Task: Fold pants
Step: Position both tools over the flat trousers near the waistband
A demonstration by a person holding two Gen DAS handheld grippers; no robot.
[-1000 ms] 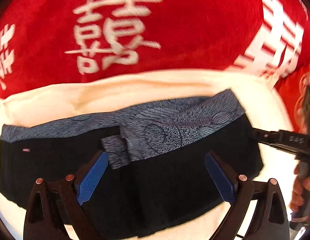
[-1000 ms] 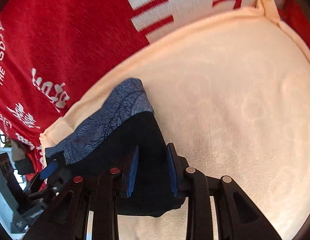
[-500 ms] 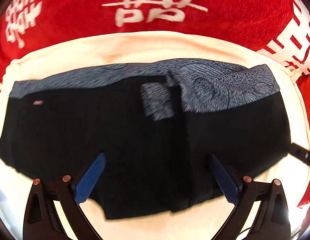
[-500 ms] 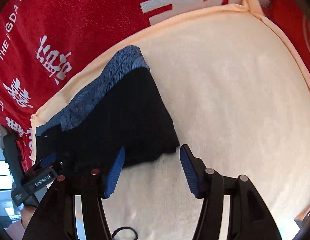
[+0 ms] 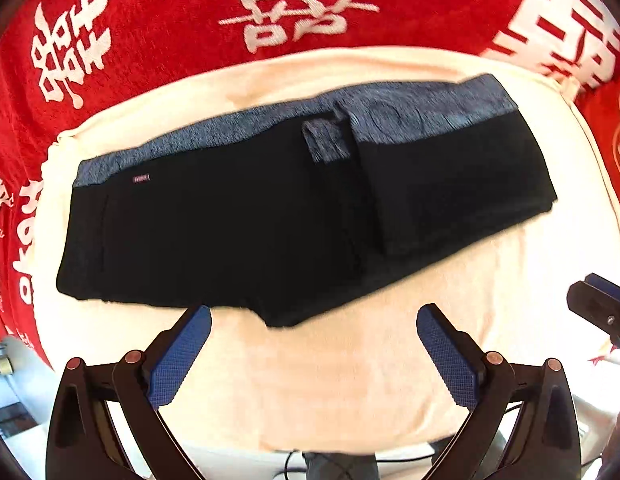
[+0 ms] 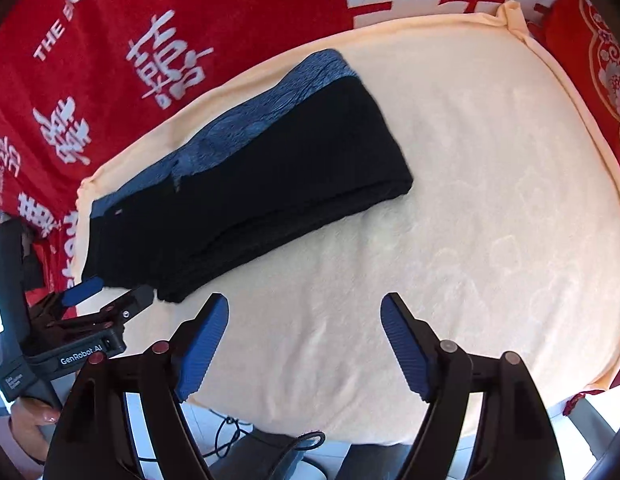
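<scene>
The black pants [image 5: 269, 216] with a blue-grey patterned waistband lie folded flat on a cream blanket [image 5: 310, 380]. They also show in the right wrist view [image 6: 269, 160]. My left gripper [image 5: 314, 316] is open and empty, just off the near edge of the pants. My right gripper [image 6: 305, 304] is open and empty over bare blanket, to the near right of the pants. The left gripper also shows in the right wrist view [image 6: 105, 292], and a right gripper fingertip [image 5: 598, 304] shows at the right edge of the left wrist view.
A red cloth [image 5: 189, 8] with white characters lies under and behind the blanket, seen also in the right wrist view [image 6: 109, 40]. The blanket's near edge drops off to the floor, where cables [image 6: 269, 444] lie.
My right gripper has let go of the pants' right end, opened and drawn back. My left gripper, open throughout, has pulled back off the pants. The pants lie still.
</scene>
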